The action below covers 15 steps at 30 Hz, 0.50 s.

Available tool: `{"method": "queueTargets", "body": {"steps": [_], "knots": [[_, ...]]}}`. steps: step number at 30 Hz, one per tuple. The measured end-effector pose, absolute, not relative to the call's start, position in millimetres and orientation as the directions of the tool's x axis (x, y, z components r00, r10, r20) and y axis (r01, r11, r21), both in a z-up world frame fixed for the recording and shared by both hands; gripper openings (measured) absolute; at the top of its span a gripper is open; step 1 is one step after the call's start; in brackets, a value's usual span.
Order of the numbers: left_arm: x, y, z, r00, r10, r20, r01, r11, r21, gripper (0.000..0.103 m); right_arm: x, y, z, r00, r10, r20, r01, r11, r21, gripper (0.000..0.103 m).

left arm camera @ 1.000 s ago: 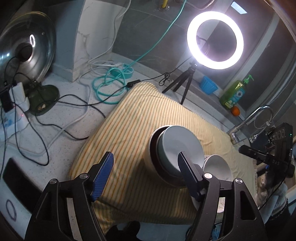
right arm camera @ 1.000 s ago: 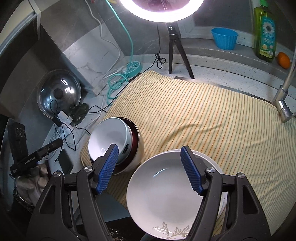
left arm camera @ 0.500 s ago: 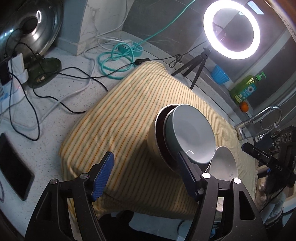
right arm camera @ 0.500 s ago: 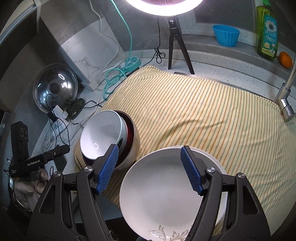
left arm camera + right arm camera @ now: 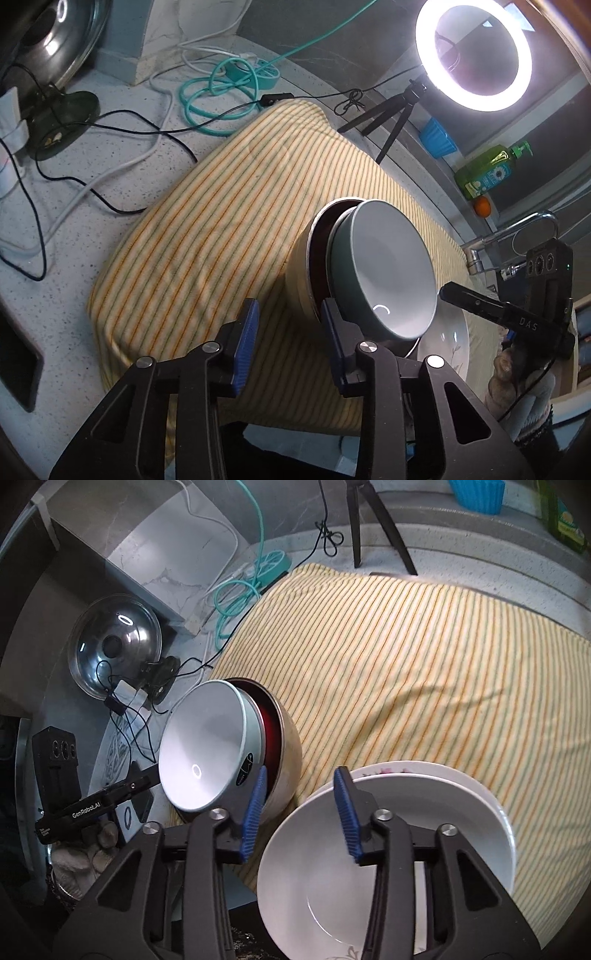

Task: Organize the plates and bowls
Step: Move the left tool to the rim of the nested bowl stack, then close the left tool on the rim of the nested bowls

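- The left gripper (image 5: 290,332) has its jaws parted with nothing between the blue pads; the right-hand pad sits just beside the outer wall of the nested bowls, and contact cannot be confirmed.
- The grey-green bowl (image 5: 388,269) lies tilted inside a red-lined bowl (image 5: 317,254) with a cream outside, both on the near edge of the striped yellow cloth (image 5: 221,221).
- The right gripper (image 5: 301,808) is likewise released, empty, its pads hovering over the far rim of the white plate (image 5: 369,867), which rests on another white plate (image 5: 491,812).
- The plate stack sits at the cloth's near corner, just beside the bowls and to their right.
- Decisive relation: the bowl stack lies ahead and slightly right of the left gripper, its mouth tipped toward the plates, so the left gripper is the nearer one.
- Judgement: the left gripper likely needs to shift right so a pad goes inside the rim.
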State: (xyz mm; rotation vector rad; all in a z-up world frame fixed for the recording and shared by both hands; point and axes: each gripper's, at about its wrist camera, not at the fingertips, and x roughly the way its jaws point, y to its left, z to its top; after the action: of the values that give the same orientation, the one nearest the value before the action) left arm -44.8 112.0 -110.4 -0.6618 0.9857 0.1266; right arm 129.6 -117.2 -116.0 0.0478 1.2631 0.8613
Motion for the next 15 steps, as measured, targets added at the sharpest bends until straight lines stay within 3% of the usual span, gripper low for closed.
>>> {"method": "queueTargets", "body": {"steps": [15], "knots": [[-23, 113, -119, 0.525, -0.243, -0.815, -0.332, 0.824, -0.459, 0.02, 134, -89, -138, -0.031, 0.566, -0.824, -0.542, 0.683, 0.49, 0.013]]}}
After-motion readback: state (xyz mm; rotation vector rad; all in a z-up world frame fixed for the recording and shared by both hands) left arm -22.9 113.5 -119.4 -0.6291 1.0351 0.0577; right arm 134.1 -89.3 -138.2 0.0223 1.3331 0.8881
